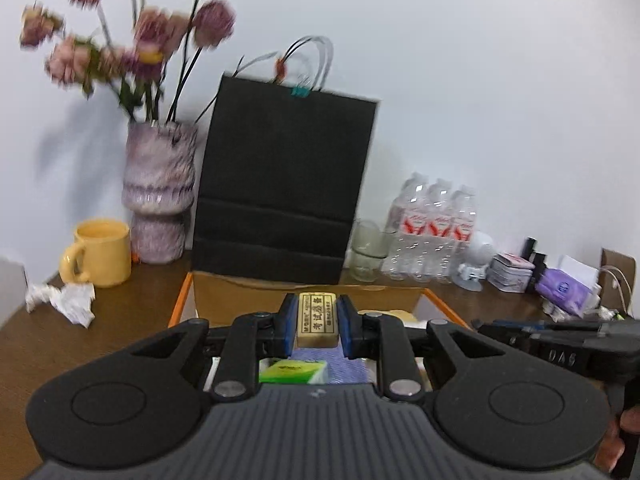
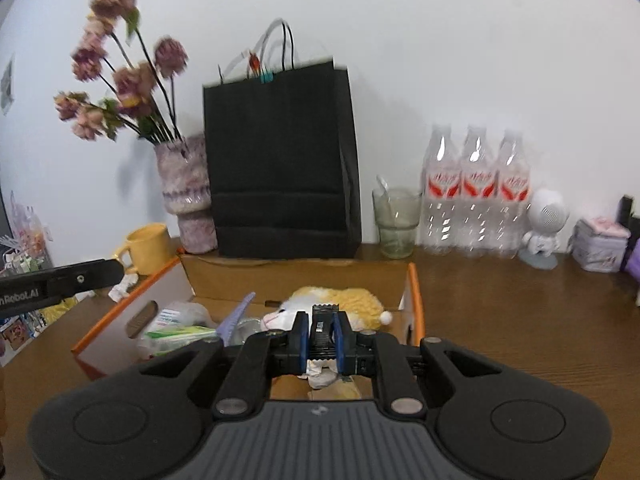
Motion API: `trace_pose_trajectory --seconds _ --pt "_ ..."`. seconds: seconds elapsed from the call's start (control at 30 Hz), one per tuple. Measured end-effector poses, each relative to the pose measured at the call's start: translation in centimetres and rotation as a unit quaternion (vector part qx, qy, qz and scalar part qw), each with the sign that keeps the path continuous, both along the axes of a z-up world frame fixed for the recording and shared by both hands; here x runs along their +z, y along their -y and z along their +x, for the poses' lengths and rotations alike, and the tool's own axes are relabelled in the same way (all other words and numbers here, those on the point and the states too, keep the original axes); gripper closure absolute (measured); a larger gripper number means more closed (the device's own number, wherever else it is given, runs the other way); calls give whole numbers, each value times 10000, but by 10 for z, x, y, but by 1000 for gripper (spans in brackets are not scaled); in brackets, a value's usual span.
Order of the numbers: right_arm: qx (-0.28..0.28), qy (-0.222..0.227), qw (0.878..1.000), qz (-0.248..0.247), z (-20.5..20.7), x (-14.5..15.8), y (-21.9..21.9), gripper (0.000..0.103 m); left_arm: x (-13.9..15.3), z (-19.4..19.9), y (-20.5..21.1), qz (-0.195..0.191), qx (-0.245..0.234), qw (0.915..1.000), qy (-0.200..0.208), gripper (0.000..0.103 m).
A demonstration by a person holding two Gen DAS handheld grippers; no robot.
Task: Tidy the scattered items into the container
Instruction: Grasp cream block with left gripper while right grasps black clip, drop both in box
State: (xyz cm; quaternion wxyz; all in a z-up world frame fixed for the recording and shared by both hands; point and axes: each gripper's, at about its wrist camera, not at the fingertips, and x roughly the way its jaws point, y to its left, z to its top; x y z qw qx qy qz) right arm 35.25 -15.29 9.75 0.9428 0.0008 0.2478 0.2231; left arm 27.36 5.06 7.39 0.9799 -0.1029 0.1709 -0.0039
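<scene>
Container: open brown cardboard box w/ orange-edged flaps (image 2: 414,292) on the dark wooden table (image 2: 520,320), just in front of the tall black paper bag (image 2: 280,160).
In the box: yellow-and-white plush toy (image 2: 340,304) near the back wall; green-and-white tissue packs (image 2: 176,332) + a lilac plastic comb-like piece (image 2: 236,316) on the box's left side.
Left gripper (image 1: 318,320): jaws narrow, blue pads (image 1: 286,320) pressing both long sides of a small cream rectangular eraser w/ black printed characters (image 1: 317,322) — held up over the box interior.
Right gripper (image 2: 321,336): nearly closed, clamped on a thin dark flat item w/ ribbed edge (image 2: 321,330); can't tell what it is. Also above the box, plush just beyond its tips.
Still on the table: crumpled white paper (image 1: 64,300) left of the box, beside the yellow ceramic mug (image 1: 100,252).
Back row: mottled purple-white vase (image 1: 160,200) w/ pink flowers, clear glass tumbler (image 2: 396,222), three clear water bottles w/ red labels (image 2: 476,196), small white round-headed figurine (image 2: 544,224) — all against the wall.
</scene>
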Motion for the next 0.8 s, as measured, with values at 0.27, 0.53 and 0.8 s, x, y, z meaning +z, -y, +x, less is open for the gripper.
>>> trace_pose_trajectory --seconds 0.27,0.53,0.8 --pt "-77 -409 9985 -344 35 -34 -16 91 -31 45 -13 71 -38 9984 -565 82" --pt "-102 -446 9981 -424 32 -35 -18 45 -39 51 -11 160 47 9968 -787 30" --pt "-195 -345 9980 -492 26 -23 -15 0 -31 44 -7 330 276 9962 -763 0"
